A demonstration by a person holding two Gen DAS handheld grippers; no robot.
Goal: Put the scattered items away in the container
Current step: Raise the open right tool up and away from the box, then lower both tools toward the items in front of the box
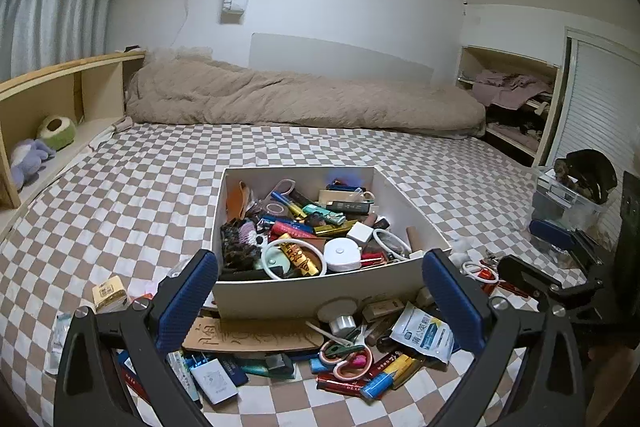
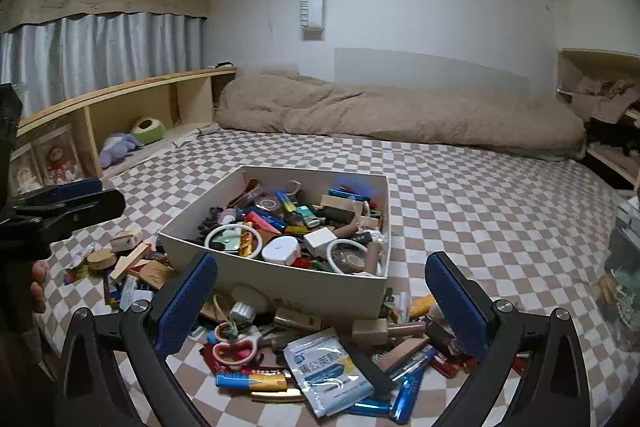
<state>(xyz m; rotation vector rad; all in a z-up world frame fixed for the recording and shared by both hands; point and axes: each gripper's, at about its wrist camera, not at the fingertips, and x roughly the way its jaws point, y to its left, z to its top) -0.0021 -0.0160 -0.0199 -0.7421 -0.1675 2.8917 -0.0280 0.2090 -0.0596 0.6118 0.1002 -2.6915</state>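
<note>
A white open box [image 1: 296,293] [image 2: 280,279], heaped with small items, sits on the checkered bed. Loose items lie around its near side: pink-handled scissors [image 1: 352,359] [image 2: 236,347], a white sachet with blue print [image 1: 424,335] [image 2: 328,367], a carved wooden plaque [image 1: 248,335], a white charger [image 1: 214,379] and wooden blocks [image 2: 128,261]. My left gripper [image 1: 322,263] is open and empty above the clutter, facing the box. My right gripper [image 2: 322,263] is likewise open and empty. Each shows at the edge of the other's view: the right gripper [image 1: 528,275] and the left gripper [image 2: 68,203].
A rolled tan duvet [image 1: 304,99] lies along the far wall. A wooden shelf [image 1: 72,95] with plush toys runs along the left. Clear plastic bins [image 1: 568,207] stand at the bed's right edge. Checkered sheet [image 1: 120,195] stretches bare beyond the box.
</note>
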